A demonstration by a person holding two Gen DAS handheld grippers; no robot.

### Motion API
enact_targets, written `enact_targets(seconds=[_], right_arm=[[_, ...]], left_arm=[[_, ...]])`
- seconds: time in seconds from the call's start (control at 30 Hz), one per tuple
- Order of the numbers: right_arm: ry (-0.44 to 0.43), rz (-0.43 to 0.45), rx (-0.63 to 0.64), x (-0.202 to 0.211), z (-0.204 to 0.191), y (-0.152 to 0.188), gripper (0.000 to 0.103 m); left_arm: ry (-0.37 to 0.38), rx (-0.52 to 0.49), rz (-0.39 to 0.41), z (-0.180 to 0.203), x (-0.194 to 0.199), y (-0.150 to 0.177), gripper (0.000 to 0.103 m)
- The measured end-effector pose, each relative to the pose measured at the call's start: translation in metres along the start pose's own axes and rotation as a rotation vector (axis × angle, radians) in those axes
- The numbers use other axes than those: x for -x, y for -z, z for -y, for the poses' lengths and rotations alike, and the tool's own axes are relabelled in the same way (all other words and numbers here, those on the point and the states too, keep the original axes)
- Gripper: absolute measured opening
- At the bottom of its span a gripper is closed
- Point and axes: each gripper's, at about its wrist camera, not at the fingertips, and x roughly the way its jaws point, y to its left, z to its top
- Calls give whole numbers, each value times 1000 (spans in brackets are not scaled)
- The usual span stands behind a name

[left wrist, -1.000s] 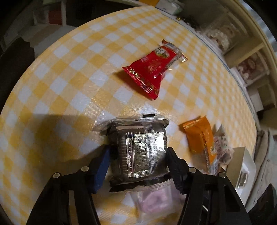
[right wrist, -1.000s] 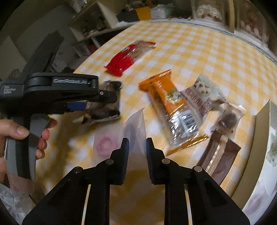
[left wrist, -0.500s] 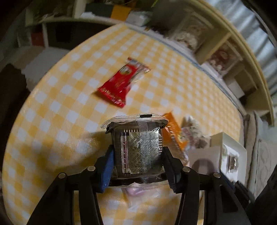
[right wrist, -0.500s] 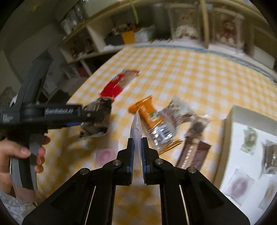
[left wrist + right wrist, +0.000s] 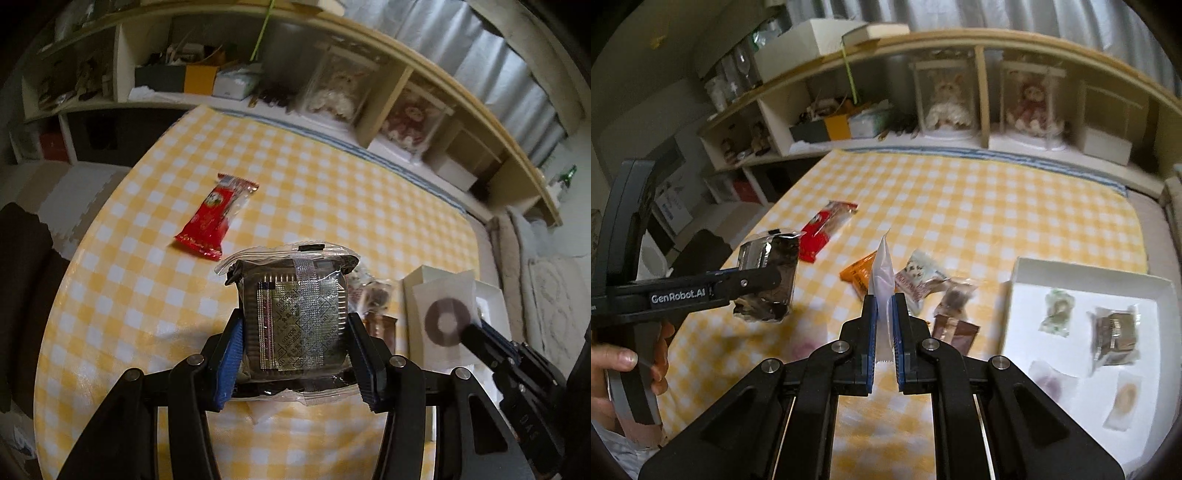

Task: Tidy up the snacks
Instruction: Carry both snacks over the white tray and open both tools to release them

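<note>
My left tongs (image 5: 295, 347) clamp the dark cake pack (image 5: 295, 314); my right tongs (image 5: 884, 314) pinch a thin clear sachet (image 5: 882, 269), which could slip before reaching the white box (image 5: 1027, 269) at three o'clock.

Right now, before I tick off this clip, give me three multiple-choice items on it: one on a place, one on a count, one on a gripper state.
1. Where does the red snack packet lie?
A. in the white box
B. on the checked tablecloth
C. on the shelf

2. How many wrapped snacks lie in the white box?
A. one
B. four
C. seven

3. What is the left gripper doing?
A. hanging open and empty
B. shut on the red packet
C. shut on the dark foil-wrapped snack

Answers:
1 B, it rests flat on the yellow-and-white cloth, well left of the box.
2 B, the right wrist view shows four packets on the box floor.
3 C, both pads press the sides of the dark packet, held clear of the table.
</note>
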Motion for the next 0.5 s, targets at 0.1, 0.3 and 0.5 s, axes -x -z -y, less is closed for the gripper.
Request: enact_targets(seconds=[0.1, 0.3, 0.5], right_arm=[[31, 16, -3, 15, 5, 1, 8], [87, 26, -39, 41, 28, 7, 8], [146, 42, -87, 72, 56, 17, 8]], left_arm=[[9, -20, 9, 2, 6, -2, 52], [40, -68, 15, 22, 14, 3, 52], [68, -127, 16, 47, 19, 13, 52]])
